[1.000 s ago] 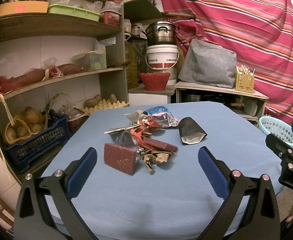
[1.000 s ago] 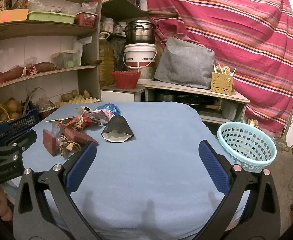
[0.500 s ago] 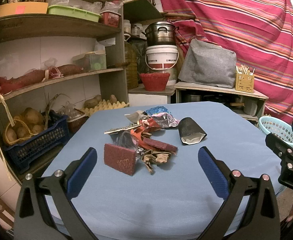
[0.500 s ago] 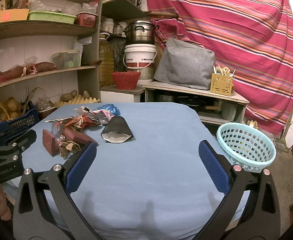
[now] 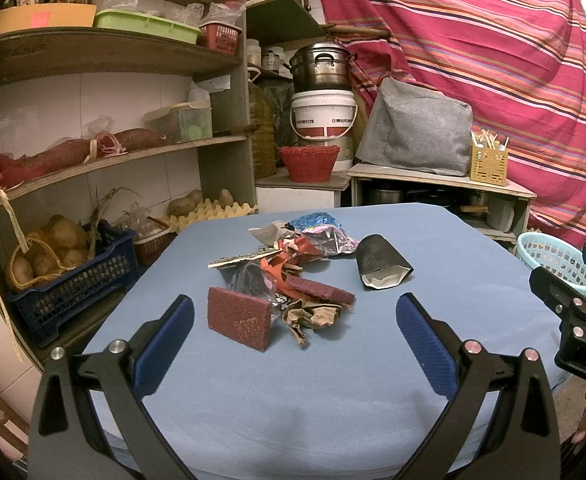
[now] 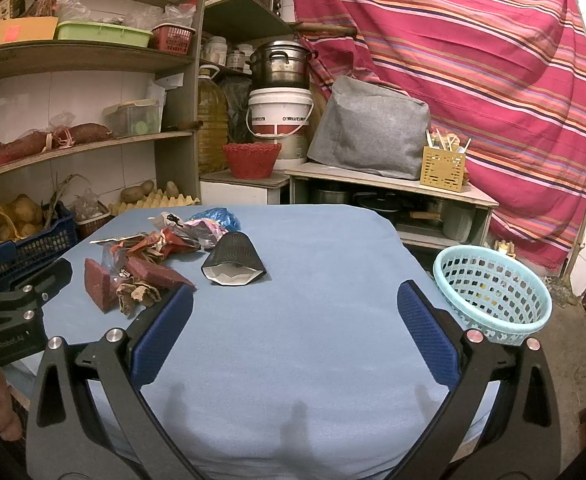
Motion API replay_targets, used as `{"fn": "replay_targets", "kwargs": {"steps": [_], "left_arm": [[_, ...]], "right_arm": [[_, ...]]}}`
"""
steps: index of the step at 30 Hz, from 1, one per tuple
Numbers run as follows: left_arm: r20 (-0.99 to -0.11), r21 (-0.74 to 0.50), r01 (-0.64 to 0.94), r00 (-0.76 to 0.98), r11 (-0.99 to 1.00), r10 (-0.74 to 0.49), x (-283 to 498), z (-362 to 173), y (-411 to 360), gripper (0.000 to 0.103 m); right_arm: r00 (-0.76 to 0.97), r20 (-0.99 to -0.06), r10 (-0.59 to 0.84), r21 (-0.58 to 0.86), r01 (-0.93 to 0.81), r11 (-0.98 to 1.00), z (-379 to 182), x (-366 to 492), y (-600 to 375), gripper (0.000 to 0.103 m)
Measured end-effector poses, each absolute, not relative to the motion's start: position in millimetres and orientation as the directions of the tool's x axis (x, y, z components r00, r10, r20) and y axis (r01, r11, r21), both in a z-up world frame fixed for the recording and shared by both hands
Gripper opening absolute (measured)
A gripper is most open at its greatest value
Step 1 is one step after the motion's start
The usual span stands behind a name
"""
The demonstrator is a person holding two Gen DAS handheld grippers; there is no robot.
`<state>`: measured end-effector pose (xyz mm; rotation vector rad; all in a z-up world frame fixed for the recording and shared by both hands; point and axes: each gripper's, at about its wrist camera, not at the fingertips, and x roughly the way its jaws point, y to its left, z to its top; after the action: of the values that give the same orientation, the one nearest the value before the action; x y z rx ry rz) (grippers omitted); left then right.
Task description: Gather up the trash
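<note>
- Left wrist view: the left gripper [image 5: 293, 340] hovers above the near part of the round table covered in blue cloth [image 5: 333, 392], its blue-padded fingers spread wide with nothing between them.
- A heap of crumpled wrappers and paper scraps [image 5: 293, 264] lies on the cloth ahead of the fingers; a dark red rectangular scouring pad [image 5: 240, 323] leans at the heap's near left edge, and a second dark red pad [image 5: 319, 289] lies flat among the scraps.
- A flattened black paper cup with a white inside [image 5: 381, 267] lies just right of the heap, mouth toward the camera.
- A light blue plastic mesh basket [image 5: 555, 260] sits beyond the table's right edge.
- Right wrist view: the right gripper [image 6: 295, 330] is likewise spread wide and empty over bare cloth [image 6: 313, 340].
- The heap [image 6: 153, 252] and the cup [image 6: 235, 262] lie ahead to its left; the basket [image 6: 493, 294] stands on the floor beside the table, to the right.
</note>
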<state>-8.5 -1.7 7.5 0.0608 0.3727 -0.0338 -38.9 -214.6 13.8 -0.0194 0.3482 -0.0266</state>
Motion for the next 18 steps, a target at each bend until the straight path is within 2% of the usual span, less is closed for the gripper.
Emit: {"fn": "replay_targets", "kwargs": {"steps": [18], "left_arm": [[-0.366,0.053,0.042,0.931,0.998,-0.020,-10.1,10.3,-2.5,0.099]], "right_arm": [[0.939,-0.343,-0.031,-0.023,0.024,0.999,13.8,-39.1,-213.7,0.099]]}}
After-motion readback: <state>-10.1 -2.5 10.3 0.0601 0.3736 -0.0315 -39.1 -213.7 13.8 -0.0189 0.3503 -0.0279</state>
